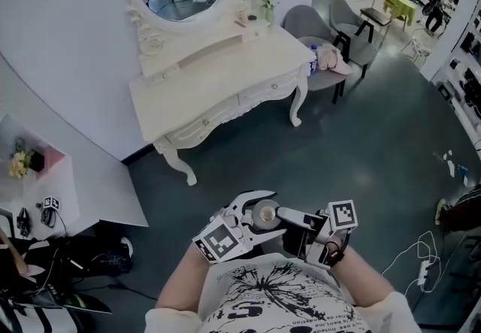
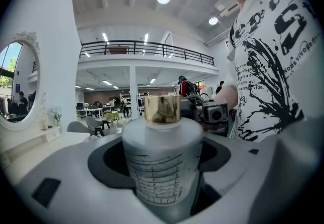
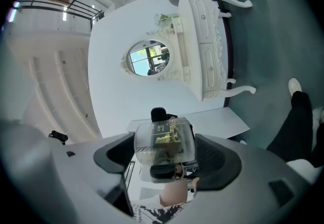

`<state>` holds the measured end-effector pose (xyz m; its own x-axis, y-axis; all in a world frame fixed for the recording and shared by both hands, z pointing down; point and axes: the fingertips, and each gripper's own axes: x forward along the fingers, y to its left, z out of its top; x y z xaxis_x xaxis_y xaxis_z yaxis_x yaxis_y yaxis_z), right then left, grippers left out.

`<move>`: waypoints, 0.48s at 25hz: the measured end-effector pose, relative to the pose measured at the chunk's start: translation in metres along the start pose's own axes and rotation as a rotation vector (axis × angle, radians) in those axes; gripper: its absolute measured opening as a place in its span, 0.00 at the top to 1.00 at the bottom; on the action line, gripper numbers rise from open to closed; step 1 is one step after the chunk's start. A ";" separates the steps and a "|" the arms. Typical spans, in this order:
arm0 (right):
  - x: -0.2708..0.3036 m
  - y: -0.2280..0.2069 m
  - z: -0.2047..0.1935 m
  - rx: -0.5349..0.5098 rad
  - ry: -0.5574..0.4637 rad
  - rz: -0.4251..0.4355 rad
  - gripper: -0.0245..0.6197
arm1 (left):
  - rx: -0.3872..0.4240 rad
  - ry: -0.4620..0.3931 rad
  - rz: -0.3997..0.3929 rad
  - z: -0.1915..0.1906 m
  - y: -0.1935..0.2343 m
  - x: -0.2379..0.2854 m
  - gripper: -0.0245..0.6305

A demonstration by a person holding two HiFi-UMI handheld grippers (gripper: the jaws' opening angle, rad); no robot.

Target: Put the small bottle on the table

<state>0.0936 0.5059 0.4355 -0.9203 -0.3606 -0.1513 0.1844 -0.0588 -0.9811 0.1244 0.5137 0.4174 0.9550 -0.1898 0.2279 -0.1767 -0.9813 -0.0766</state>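
Note:
Both grippers are held close to the person's chest, above the dark floor. My left gripper (image 1: 258,209) (image 2: 162,177) is shut on a frosted white bottle (image 2: 163,160) with a gold cap (image 1: 264,213), which stands upright between the jaws. My right gripper (image 1: 291,223) (image 3: 165,162) is shut on a small clear bottle (image 3: 164,143) with gold print and a black cap, its dark shape (image 1: 295,225) pointing toward the left gripper. The white dressing table (image 1: 225,83) (image 3: 205,41) with an oval mirror stands some way ahead against the wall, apart from both bottles.
Two grey chairs (image 1: 334,42) stand right of the table, one with clothes and a bottle on it. A low white shelf (image 1: 52,189) and black bags (image 1: 75,258) lie at the left. Cables and a power strip (image 1: 422,267) lie on the floor at the right.

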 end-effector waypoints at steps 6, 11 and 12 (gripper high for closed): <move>0.049 0.005 0.075 -0.011 -0.030 0.001 0.38 | 0.009 -0.009 -0.026 -0.004 0.089 -0.002 0.43; 0.100 0.007 0.142 -0.026 -0.052 0.007 0.38 | 0.024 -0.015 -0.051 -0.010 0.171 -0.010 0.43; 0.110 0.008 0.155 -0.030 -0.055 0.009 0.38 | 0.029 -0.015 -0.053 -0.011 0.187 -0.012 0.43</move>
<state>0.0473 0.3215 0.4297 -0.8983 -0.4114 -0.1545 0.1818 -0.0277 -0.9830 0.0774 0.3316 0.4109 0.9664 -0.1371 0.2175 -0.1194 -0.9885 -0.0927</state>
